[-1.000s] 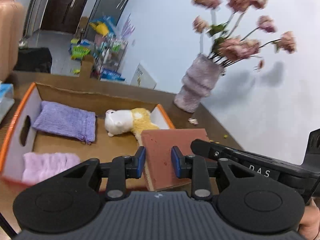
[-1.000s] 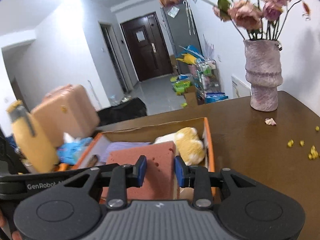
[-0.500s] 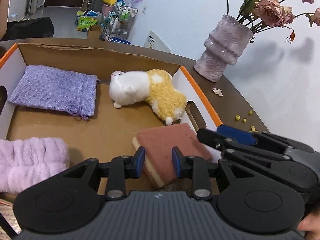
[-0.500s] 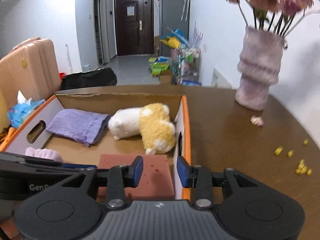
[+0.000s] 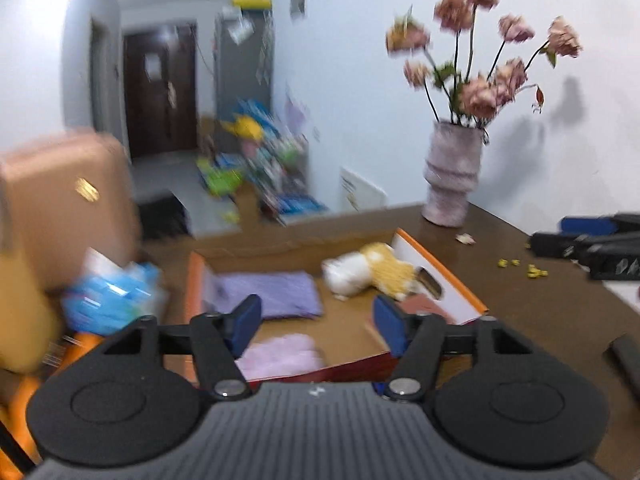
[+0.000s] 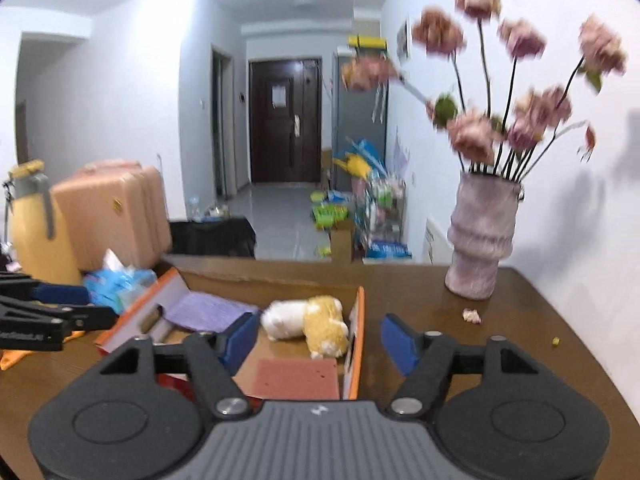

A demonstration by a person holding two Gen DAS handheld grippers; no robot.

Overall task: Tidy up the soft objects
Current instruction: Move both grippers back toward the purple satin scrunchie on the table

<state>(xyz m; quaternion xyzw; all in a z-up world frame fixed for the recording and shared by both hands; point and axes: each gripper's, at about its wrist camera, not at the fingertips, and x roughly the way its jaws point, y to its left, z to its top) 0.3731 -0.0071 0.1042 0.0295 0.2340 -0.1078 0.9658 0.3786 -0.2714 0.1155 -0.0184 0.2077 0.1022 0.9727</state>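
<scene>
Fingers of both tools: wide apart and opening further, nothing between them; left gripper (image 5: 316, 326) and right gripper (image 6: 318, 338) each hover above the near end of the cardboard box (image 6: 357, 320), clear of its contents. Contents, placed relative to the box: brick-red sponge (image 6: 296, 378) flat on the floor at the near right corner, against the right wall; white-and-yellow plush toy (image 6: 306, 320) just beyond it, also along the right wall; purple pouch (image 6: 208, 312) at the far left; pink fluffy cloth (image 5: 280, 354) at the near left. Step in hand, by judgement: release of the sponge is complete and the withdrawal is under way. Handling note: lift both tools straight up and back over the near wall, so no pad catches the orange rim or drags the sponge. Outside the box, to its right: vase of flowers (image 6: 482, 240), to be kept clear of.
</scene>
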